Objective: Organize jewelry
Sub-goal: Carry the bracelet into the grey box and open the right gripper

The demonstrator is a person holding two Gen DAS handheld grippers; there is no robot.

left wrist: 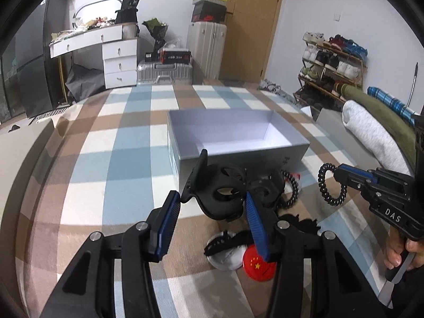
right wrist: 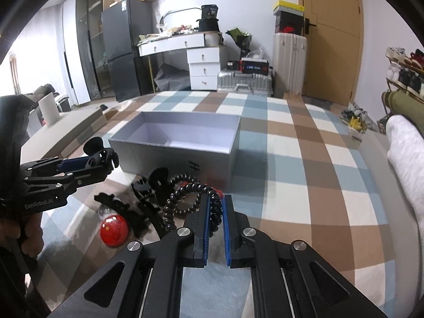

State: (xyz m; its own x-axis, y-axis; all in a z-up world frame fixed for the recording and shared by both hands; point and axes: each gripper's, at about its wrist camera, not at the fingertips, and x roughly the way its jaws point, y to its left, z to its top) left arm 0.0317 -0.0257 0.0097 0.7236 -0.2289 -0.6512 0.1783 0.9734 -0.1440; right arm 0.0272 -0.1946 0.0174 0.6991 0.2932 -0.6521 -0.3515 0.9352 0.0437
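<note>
Our right gripper (right wrist: pixel 216 209) pinches a black coil hair tie (right wrist: pixel 216 213), springy and light. Our left gripper (left wrist: pixel 209 212), half closed, holds a stiff, smooth claw clip (left wrist: pixel 212 185) by its body. The grey box (left wrist: pixel 238 156) waits just beyond on checked cloth (left wrist: pixel 106 172) in a cluttered bedroom.

Matt grey cardboard box (left wrist: pixel 238 156), glossy red badge (left wrist: pixel 258 265), soft checked cloth (left wrist: pixel 119 137).
</note>
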